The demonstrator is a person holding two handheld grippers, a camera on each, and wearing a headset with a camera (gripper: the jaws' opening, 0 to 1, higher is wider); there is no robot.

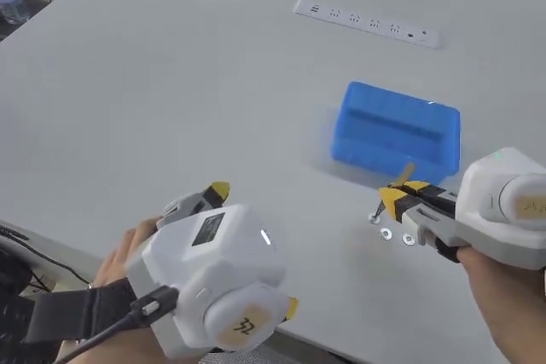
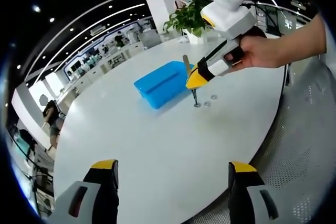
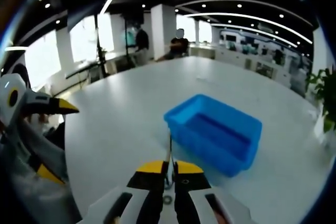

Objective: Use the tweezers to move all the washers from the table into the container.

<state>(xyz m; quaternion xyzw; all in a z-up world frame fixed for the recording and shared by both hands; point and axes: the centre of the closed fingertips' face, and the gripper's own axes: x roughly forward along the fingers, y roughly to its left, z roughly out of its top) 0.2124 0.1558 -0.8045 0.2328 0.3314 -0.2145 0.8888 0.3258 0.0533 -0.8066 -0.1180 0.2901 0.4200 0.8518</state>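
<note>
Listing hazards first, then stock.

**Hazard 1, washer lost at the tips.** Your right gripper point(image 3: 169, 169) has its jaws pressed together on the tweezers point(image 2: 193, 94). The tweezer points stand on the bench point(image 1: 171, 83) among the washers point(image 1: 386, 234). I cannot tell whether a washer is pinched. A thin flat ring on a slick top will likely skate away if you close on its edge off-centre.

**Hazard 2, tool twisting.** The tweezers are a slim shaft held between narrow jaws. Side pressure against the bench could swing them in the grip and spoil your aim.

**Hazard 3, container knocked.** The container point(image 1: 392, 147) looks light. A low carry could catch its near rim, shove it or shake the washer loose.

**Hazard 4, idle gripper.** Your left gripper point(image 2: 173, 169) has its jaws spread wide and carries nothing. It sits at 8 o'clock from the washers, well apart from them, and is best kept out of the path.

**Stock**
- **Washers:** three can be counted in the head view. They are small bright metal rings lying flat and loose, close together, at 6 o'clock from the container and near its front wall.
- **Tweezers:** narrow, with a tan upper end and dark lower points.
- **Container:** a blue rectangular bin, plastic by the look of it, with an open top, upright walls and a thickened rim.
- **Bench:** a pale, smooth, faintly glossy top.
- **Power strip point(image 1: 367, 23):** long, white and flat, at 12 o'clock beyond the container and well apart from it.
</note>
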